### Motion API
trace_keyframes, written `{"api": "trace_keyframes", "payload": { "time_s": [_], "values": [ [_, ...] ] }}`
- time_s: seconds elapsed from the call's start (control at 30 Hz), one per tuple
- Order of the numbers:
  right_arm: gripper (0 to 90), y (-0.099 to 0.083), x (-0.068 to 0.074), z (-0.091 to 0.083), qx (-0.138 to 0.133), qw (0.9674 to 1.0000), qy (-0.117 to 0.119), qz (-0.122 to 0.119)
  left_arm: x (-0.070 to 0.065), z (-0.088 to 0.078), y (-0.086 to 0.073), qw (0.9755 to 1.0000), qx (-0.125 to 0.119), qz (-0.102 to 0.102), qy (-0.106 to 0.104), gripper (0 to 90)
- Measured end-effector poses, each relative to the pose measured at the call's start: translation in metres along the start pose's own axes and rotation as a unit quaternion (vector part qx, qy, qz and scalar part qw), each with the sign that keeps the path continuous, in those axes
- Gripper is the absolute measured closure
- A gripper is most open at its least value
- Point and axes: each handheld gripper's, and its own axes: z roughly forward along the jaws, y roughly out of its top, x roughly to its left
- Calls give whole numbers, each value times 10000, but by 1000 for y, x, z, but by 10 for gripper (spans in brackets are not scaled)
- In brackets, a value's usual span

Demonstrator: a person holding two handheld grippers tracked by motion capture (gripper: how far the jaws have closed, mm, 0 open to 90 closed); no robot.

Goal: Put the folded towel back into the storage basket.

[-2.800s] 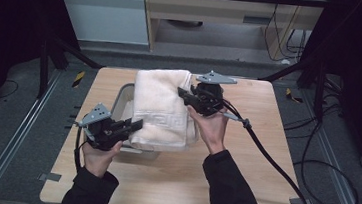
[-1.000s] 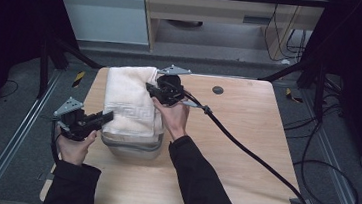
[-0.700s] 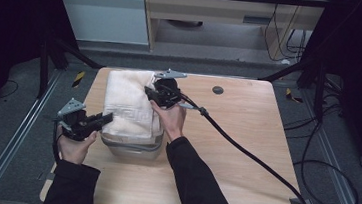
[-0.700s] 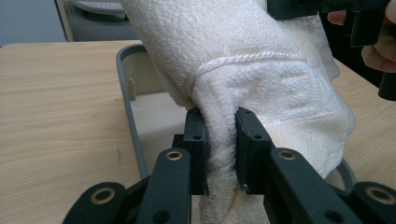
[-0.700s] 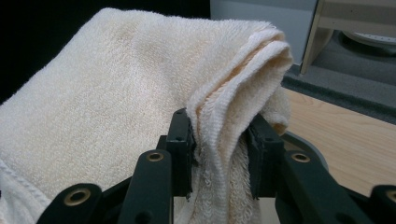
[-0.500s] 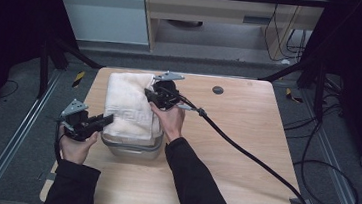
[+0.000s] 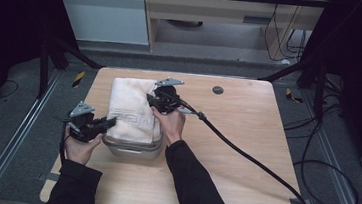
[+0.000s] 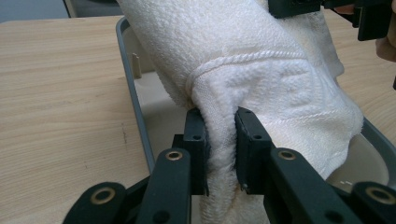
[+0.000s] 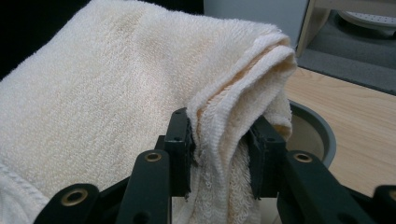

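Observation:
A folded white towel (image 7: pixel 130 109) lies across a grey tray (image 7: pixel 131 150) on the wooden table. My left gripper (image 7: pixel 109 122) is at the tray's near left corner, shut on a bunched fold of the towel (image 8: pixel 261 74); the pads of this gripper (image 8: pixel 219 140) pinch the cloth just over the tray rim (image 8: pixel 135 98). My right gripper (image 7: pixel 150 99) is at the towel's far right edge. In the right gripper view it (image 9: pixel 219 140) is shut on a layered fold of the towel (image 9: pixel 116 84), above the tray's rounded corner (image 9: pixel 313 126).
A thick black cable (image 7: pixel 254 159) trails from the right gripper across the table (image 7: pixel 267 120) to its near right side. A small dark round disc (image 7: pixel 217 90) sits near the far edge. Bare wood lies right of the tray.
Both grippers have carried the towel left and lowered it onto the tray. Over the last second the hands sank slightly, and the towel now rests lower in the tray.

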Motion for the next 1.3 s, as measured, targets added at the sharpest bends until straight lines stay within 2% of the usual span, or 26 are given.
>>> {"api": "trace_keyframes", "payload": {
  "time_s": [0.5,1.0,1.3],
  "values": [
    [649,-17,-4,7,101,9999,-131,-43,-1,16,-5,9996,241,101,87,758],
    [638,-31,-3,16,326,9984,-287,-357,1,30,-10,9975,627,110,296,736],
    [614,-39,-4,16,387,9981,-284,-396,1,32,-11,9967,678,86,446,681]
  ]
}}
